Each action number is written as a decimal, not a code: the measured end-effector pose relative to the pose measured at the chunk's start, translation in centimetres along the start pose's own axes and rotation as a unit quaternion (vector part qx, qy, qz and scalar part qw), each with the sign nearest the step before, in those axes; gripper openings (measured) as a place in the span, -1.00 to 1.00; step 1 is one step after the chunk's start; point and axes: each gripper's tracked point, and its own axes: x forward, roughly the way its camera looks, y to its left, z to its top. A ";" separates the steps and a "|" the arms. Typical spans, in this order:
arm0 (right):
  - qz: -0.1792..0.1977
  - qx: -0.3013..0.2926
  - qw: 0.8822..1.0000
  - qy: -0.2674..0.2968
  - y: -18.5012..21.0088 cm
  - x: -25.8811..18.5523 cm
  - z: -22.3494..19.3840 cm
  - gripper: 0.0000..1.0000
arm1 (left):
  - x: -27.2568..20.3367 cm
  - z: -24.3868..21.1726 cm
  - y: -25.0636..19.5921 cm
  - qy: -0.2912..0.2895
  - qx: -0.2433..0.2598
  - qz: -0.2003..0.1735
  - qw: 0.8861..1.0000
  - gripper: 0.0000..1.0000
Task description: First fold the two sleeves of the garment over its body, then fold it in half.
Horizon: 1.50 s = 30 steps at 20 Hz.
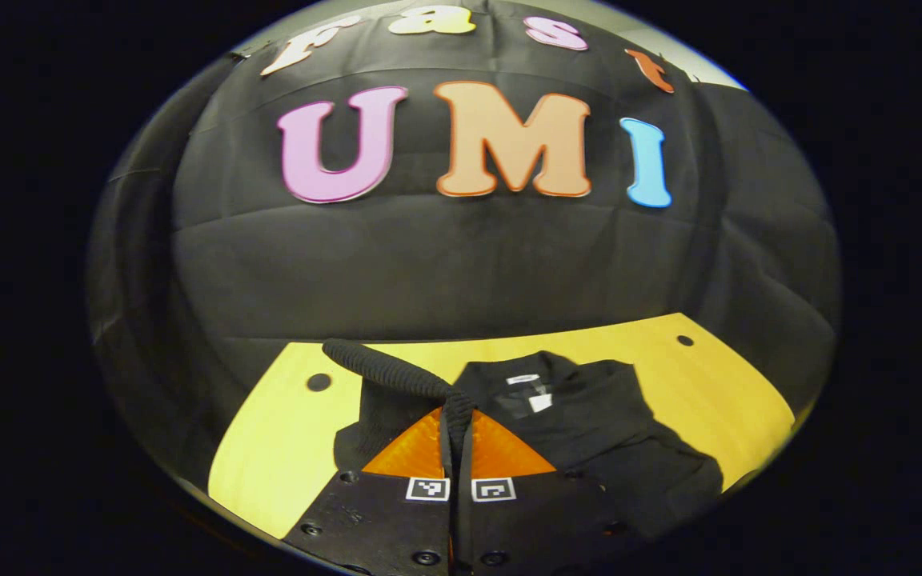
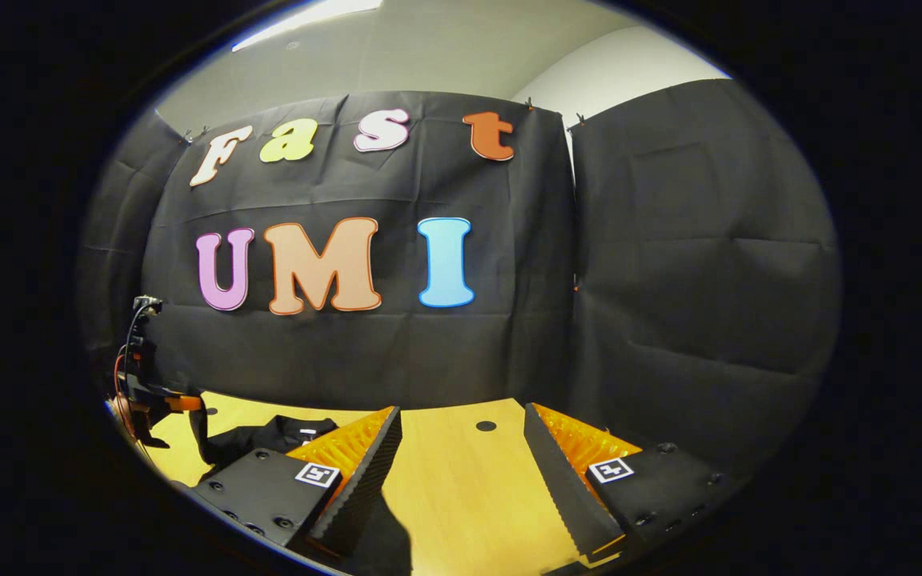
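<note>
Black garment (image 1: 589, 424) sleeve (image 1: 397, 372) pinched in left hand-held gripper (image 1: 458, 424), raised

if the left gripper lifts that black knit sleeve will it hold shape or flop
Likely flop: the black knit sleeve already droops from the left gripper. Probably light and not slippery, given its ribbed texture. The rest of the black garment lies rumpled on the yellow wooden table.

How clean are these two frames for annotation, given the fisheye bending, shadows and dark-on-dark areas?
Left gripper view: sharp in the middle, the table edge bows strongly, and the black garment reads well on the pale wood; the left gripper pinches its sleeve. Right gripper view: the open right gripper casts a dark shadow near the bottom, and the garment sits small and dim at the left rim.
</note>
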 end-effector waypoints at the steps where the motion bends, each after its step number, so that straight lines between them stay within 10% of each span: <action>1: -0.004 0.003 1.000 0.003 -0.7 -0.1 -0.2 0.93 | 0.7 0.3 -1.7 0.002 -0.006 -0.011 1.000 -1.00; 12: -0.048 0.033 0.998 0.022 -8.0 -1.7 -2.2 0.93 | 6.8 -1.0 -17.9 0.035 0.029 -0.098 0.994 -1.00; 23: -0.048 0.034 0.996 0.065 -10.1 -3.0 -6.9 0.94 | 9.5 -7.1 -22.9 0.098 -0.004 -0.108 0.989 -0.89; 24: -0.045 0.034 0.996 0.068 -10.0 -3.1 -7.3 0.94 | 9.4 -7.1 -23.6 0.095 -0.013 -0.120 0.988 -0.78; 27: -0.031 0.034 0.996 0.073 -9.1 -3.1 -7.9 0.94 | 7.7 -5.2 -25.2 0.061 -0.023 -0.146 0.987 0.97; 30: -0.008 0.032 0.996 0.079 -7.5 -3.1 -8.7 0.94 | 7.2 -2.6 -24.9 0.012 0.004 -0.132 0.991 0.92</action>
